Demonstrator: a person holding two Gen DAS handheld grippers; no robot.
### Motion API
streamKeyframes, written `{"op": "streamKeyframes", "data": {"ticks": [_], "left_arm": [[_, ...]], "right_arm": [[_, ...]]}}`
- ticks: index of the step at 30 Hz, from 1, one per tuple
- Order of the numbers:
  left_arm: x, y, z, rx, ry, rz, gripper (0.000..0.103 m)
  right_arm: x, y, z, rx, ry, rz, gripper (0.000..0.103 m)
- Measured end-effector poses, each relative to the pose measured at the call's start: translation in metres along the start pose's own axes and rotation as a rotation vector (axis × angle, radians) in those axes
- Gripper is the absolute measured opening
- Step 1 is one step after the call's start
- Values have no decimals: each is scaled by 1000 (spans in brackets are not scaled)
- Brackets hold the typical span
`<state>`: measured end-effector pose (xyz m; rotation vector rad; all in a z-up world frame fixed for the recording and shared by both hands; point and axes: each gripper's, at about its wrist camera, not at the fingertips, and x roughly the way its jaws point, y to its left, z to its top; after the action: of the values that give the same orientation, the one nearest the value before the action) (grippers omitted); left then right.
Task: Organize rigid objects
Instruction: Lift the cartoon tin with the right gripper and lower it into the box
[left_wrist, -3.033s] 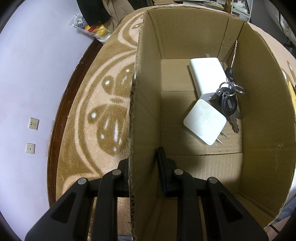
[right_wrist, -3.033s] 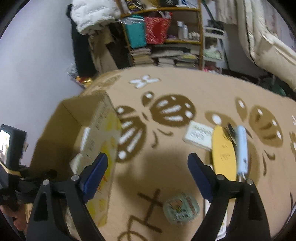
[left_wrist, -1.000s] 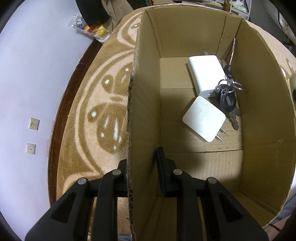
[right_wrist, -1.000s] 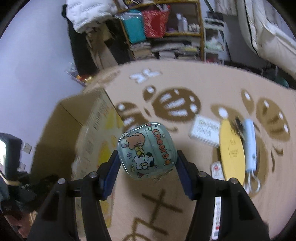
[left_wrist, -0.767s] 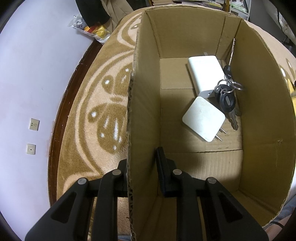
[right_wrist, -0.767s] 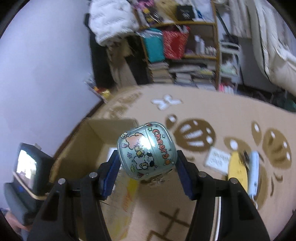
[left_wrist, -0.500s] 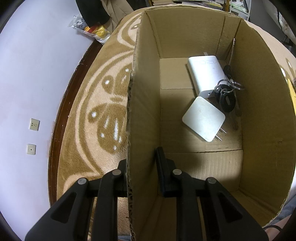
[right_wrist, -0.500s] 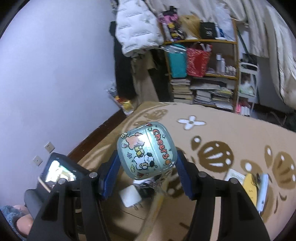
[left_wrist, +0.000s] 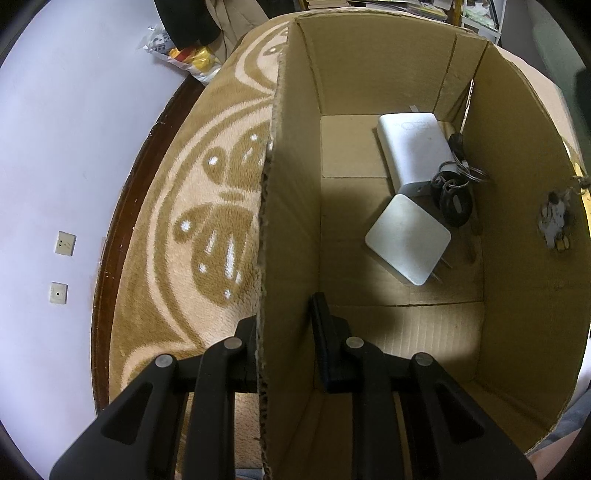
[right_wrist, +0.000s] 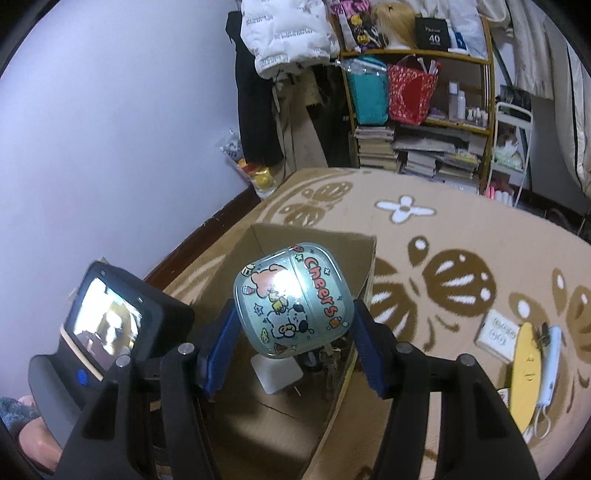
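The right hand-held gripper (right_wrist: 293, 319) is clenched on a small teal case printed with cartoon animals (right_wrist: 291, 302), its blue pads bearing on the case's two sides, and carries it in the air above the open cardboard box (right_wrist: 332, 243) on the patterned carpet (right_wrist: 461, 236). The left hand-held gripper (left_wrist: 286, 332) is pinched on the box's left wall (left_wrist: 291, 206), one finger outside, one inside, steadying it.

Inside the box lie a white power bank (left_wrist: 413, 147), a white charger (left_wrist: 408, 243) and a bunch of keys (left_wrist: 456, 192), all toward the far right.

Assessment: the bare floor at the near left is the sound landing spot. Lower the case well below the rim before releasing, keep it clear of the charger's prongs, and maintain the left grip so the box does not shift.

A charm (left_wrist: 556, 218) hangs at the right wall; it probably belongs to the case and could snag on the rim.
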<state>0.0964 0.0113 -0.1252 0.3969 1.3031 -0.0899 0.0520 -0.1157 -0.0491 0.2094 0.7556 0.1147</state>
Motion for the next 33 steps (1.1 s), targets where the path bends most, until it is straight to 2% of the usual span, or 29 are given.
{"op": "streamKeyframes", "data": {"ticks": [11,17,21,28,30,33], "left_arm": [[3,2,-1,-7,2,-6,20],[4,1,-1,-7,2,-3,21],[4,1,-2,-9,7,-10,20],[3,0,-3,-8,5,-14,19],[3,0,-2,-7,6,-12,20],[3,-1,-2,-3,5,-8,20]], "right_arm": [[17,-3,-9,15,57,1,64],[10,-3,-6,9,11,0,64],[9,-9,-3,10,5,-38,65],[2,-26,0,49,-8,-85,79],[-1,-33,1,71,-19,-106,90],[-4,-46,3,91,-23,-150,97]]}}
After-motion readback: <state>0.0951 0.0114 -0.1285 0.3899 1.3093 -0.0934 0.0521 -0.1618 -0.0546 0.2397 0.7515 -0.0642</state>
